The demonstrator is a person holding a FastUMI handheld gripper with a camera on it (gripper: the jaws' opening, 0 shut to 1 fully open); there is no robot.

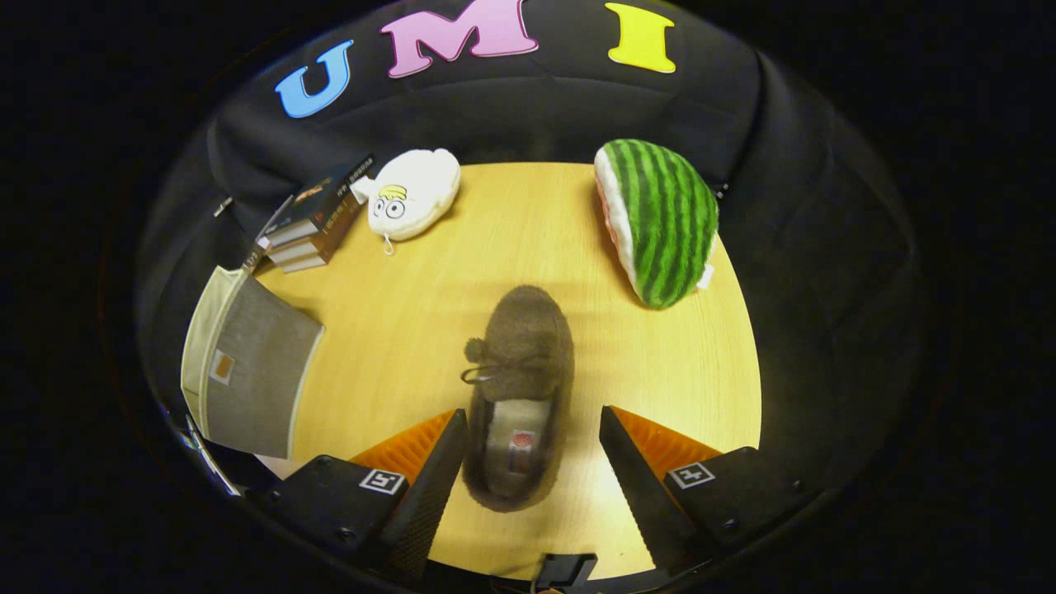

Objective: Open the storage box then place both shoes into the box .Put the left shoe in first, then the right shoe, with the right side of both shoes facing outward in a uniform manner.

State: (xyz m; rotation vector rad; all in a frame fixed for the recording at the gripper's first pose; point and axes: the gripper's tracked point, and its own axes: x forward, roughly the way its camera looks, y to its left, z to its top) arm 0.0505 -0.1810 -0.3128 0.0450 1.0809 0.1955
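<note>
A brown fuzzy shoe with a small bow lies on the wooden table, toe pointing away from me. Its heel end rests between my fingers, nearer the left finger than the right one. My gripper is open and hovers over the shoe's opening, with a clear gap on the right side. The storage box, grey with a cream lid standing open, sits to the left of the fingers at the table's edge. I cannot see its inside.
A stack of books lies beyond the box at the far left. A white plush toy sits next to the books. A green striped watermelon plush lies far right, beyond the shoe.
</note>
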